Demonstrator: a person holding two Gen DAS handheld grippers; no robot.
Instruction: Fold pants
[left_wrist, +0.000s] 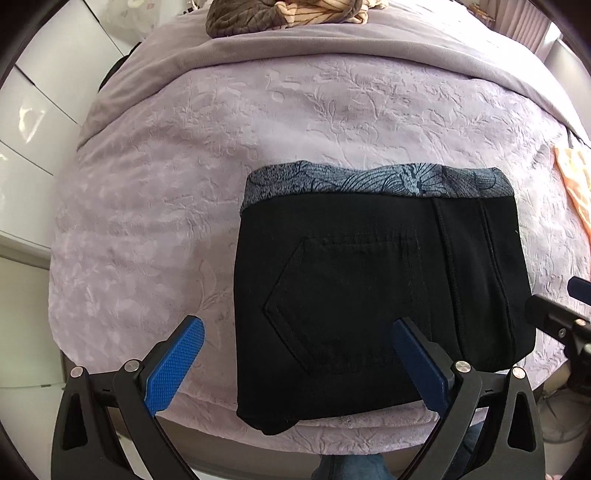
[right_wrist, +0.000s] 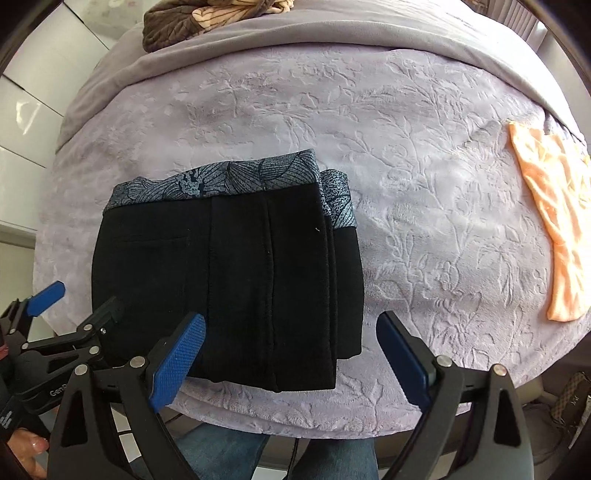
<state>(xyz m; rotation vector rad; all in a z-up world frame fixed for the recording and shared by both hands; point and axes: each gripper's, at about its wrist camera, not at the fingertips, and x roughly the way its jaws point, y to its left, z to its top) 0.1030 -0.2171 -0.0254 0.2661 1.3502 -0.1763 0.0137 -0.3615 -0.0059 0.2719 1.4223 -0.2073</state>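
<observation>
The black pants (left_wrist: 373, 291) lie folded into a compact rectangle near the front edge of the bed, with a grey leaf-patterned lining showing along the far edge. They also show in the right wrist view (right_wrist: 229, 280). My left gripper (left_wrist: 295, 339) is open and empty, above the pants' near left part. My right gripper (right_wrist: 291, 332) is open and empty, above the pants' near right corner. The left gripper shows at the left of the right wrist view (right_wrist: 74, 301), and part of the right gripper shows at the right edge of the left wrist view (left_wrist: 554, 306).
The bed is covered with a lilac embossed blanket (left_wrist: 184, 184). An orange garment (right_wrist: 550, 221) lies at the right. A brown and striped heap of cloth (left_wrist: 280, 14) lies at the far end. White cabinets (left_wrist: 33, 110) stand to the left.
</observation>
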